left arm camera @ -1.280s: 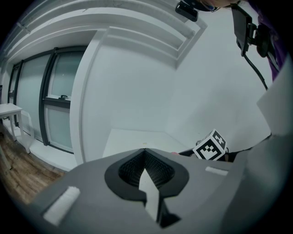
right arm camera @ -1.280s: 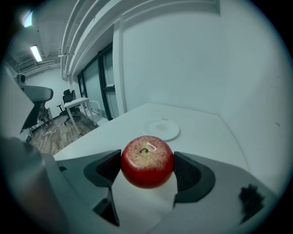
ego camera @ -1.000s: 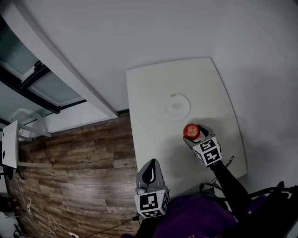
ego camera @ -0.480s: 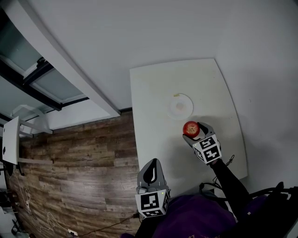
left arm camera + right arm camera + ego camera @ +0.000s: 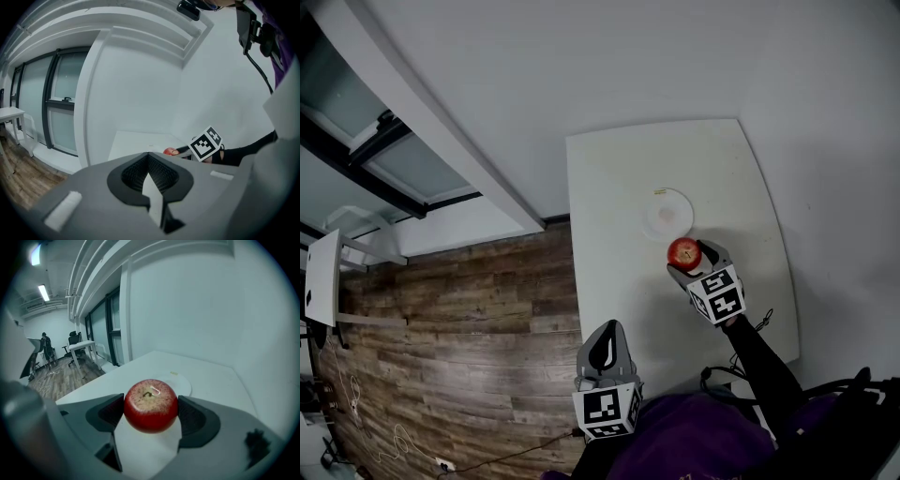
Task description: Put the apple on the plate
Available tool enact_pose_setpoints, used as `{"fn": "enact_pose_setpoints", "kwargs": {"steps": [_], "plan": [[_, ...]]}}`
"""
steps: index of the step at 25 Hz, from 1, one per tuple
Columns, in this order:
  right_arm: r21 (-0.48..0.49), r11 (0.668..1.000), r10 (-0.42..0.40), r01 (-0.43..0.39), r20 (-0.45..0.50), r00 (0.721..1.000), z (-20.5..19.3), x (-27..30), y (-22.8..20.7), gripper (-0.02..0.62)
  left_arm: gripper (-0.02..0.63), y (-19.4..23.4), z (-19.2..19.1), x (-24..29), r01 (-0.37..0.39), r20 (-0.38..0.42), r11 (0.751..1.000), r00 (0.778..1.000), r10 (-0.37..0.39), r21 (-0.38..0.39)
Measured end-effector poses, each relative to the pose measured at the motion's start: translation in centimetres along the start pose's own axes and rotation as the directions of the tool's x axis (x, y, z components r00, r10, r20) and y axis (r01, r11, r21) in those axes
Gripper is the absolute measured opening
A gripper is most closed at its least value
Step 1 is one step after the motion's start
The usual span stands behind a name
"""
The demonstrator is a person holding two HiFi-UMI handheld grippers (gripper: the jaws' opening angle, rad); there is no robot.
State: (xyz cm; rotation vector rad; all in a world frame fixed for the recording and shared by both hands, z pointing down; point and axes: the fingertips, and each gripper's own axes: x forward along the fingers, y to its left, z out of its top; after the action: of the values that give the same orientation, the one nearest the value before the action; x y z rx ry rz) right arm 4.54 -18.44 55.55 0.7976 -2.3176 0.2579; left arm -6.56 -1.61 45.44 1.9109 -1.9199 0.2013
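Grey jaws of the left gripper (image 5: pixel 149 180) are pressed together with nothing between them. I read this unit at the near left corner of the white desk (image 5: pixel 619 187). Further in, the right gripper (image 5: pixel 692 267) is clamped on the red apple (image 5: pixel 150 405), one pad against each side, stem upward. I place the apple toward the desk's right edge, just beside the near rim of the plate (image 5: pixel 665 214) and not on it. That white plate lies flat around the desk's middle. Wood flooring (image 5: pixel 459 319) runs beyond the desk's left edge.
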Motion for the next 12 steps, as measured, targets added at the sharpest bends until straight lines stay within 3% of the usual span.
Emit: {"fn": "enact_pose_setpoints", "kwargs": {"steps": [12], "plan": [[-0.001,1.0,-0.011,0.011,0.019,1.0,1.2,1.1,-0.8,0.359,0.005,0.3,-0.1,0.4,-0.012,-0.005,1.0,1.0,0.012,0.001]]}}
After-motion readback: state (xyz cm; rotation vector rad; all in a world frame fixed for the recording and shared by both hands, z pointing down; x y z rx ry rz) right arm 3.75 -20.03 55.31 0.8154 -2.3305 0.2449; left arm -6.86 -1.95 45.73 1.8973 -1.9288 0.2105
